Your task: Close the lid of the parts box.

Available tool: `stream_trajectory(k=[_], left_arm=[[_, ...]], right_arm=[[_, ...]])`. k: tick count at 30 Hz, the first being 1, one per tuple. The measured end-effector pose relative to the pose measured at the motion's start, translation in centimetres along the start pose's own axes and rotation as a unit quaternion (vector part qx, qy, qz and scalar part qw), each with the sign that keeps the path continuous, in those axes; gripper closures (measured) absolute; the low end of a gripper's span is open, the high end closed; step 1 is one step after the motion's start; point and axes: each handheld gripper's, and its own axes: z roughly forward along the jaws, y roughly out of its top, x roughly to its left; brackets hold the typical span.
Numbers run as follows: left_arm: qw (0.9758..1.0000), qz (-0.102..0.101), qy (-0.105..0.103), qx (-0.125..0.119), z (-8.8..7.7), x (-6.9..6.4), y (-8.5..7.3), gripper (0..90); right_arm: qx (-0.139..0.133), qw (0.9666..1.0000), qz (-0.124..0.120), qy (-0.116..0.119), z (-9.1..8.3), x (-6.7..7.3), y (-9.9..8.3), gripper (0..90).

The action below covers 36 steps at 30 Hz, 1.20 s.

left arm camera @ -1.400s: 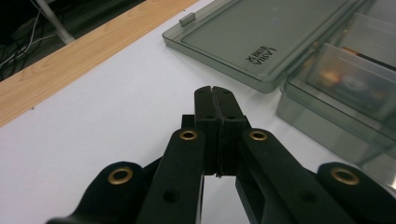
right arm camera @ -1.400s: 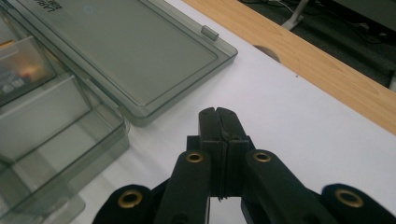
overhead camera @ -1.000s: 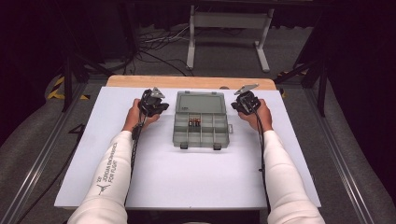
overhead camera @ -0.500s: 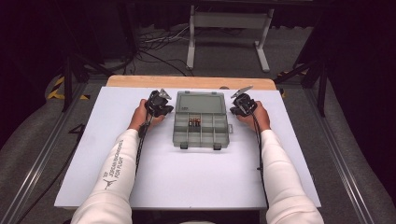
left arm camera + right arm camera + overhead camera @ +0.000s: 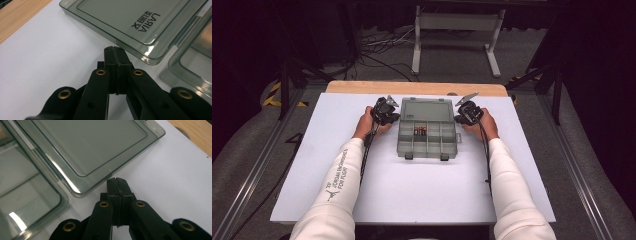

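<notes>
Smoky translucent organizer box (image 5: 427, 141) mid-mat, lid (image 5: 428, 110) open flat behind; small items, perhaps batteries, in one compartment.

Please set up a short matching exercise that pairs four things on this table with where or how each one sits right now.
Things:
1. clear grey plastic organiser box
2. flat grey lid
3. left gripper
4. right gripper

Places or states:
A. shut, at a lid corner with no printed lettering
B. lies open, flat on the white table
C. shut, by the lid corner with black lettering
D. holds small orange-red items

Pairs: 1-D, 2-B, 3-C, 4-A
</notes>
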Motion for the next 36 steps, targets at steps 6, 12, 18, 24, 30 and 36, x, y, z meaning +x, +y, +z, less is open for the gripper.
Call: stream_trajectory(k=[6, 12, 18, 24, 30, 36], left_arm=[[1.0, -0.001, 0.003, 0.0, 0.4, 0.2, 0.4, 89.2], [0.9994, -0.03, 0.006, -0.017, 1.0, 0.7, 0.6, 88.8], [0.9989, -0.034, 0.028, -0.018, 1.3, 0.4, 0.9, 89.0], [0.9979, -0.043, 0.035, -0.033, 1.1, 0.5, 1.1, 89.3], [0.997, -0.049, 0.04, -0.046, 1.0, 0.5, 1.4, 89.2], [0.996, -0.05, 0.045, -0.058, 0.5, 0.5, 2.0, 89.3]], right_arm=[[-0.006, 1.0, -0.001, 0.0, 0.3, -0.2, 0.2, 90.0], [-0.035, 0.999, 0.027, 0.006, 0.9, -0.7, 0.2, 90.0], [-0.051, 0.998, 0.036, 0.007, 1.3, -1.0, 0.2, 90.0], [-0.064, 0.9971, 0.042, 0.006, 1.4, -1.0, 0.1, 90.0], [-0.077, 0.9959, 0.048, 0.001, 1.5, -0.9, 0.2, 90.0], [-0.101, 0.9936, 0.051, -0.001, 0.9, -1.1, 0.6, 90.0]])
